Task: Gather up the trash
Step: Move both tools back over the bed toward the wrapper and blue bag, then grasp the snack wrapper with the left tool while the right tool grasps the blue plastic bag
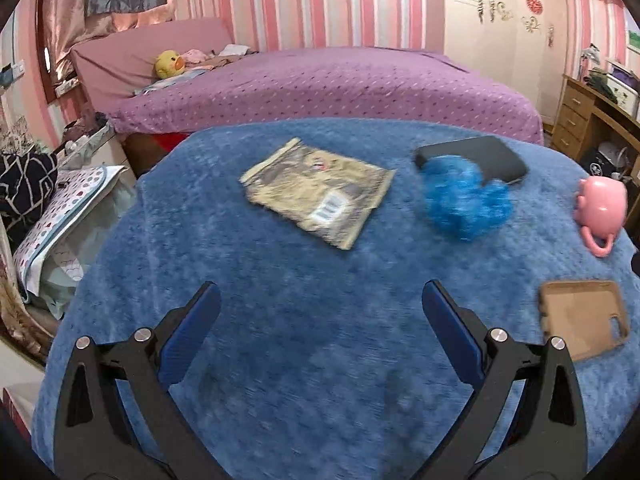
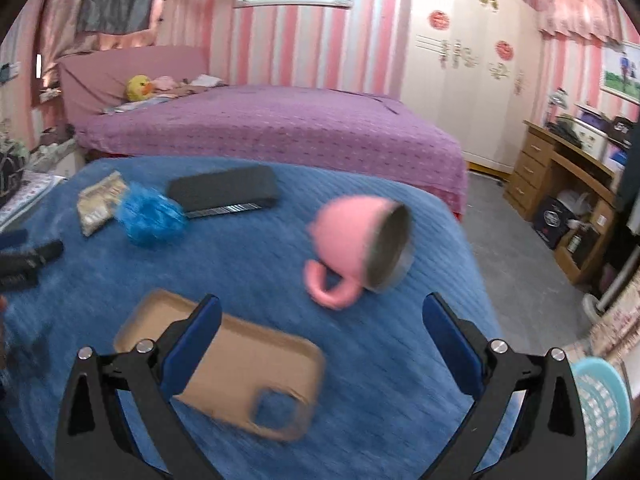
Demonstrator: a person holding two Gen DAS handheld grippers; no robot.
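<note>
Only in right wrist view: pale blue plastic basket (image 2: 604,412) at four o'clock. Flattened gold snack wrapper (image 1: 318,192) and crumpled blue plastic (image 1: 464,200) at twelve o'clock on blue-covered desk (image 1: 304,320). Left claw (image 1: 320,336) and right claw (image 2: 320,344) both wide, empty.

I get even, warm indoor light on both feeds, with soft shadows and no harsh glare. Fisheye bending curves the striped walls, and the corners go black. Motion blur smears my right view worst: the pink cup (image 2: 360,248) and phone case (image 2: 240,372). On my left view the blue plastic wad (image 1: 464,204) is fuzzy.
</note>
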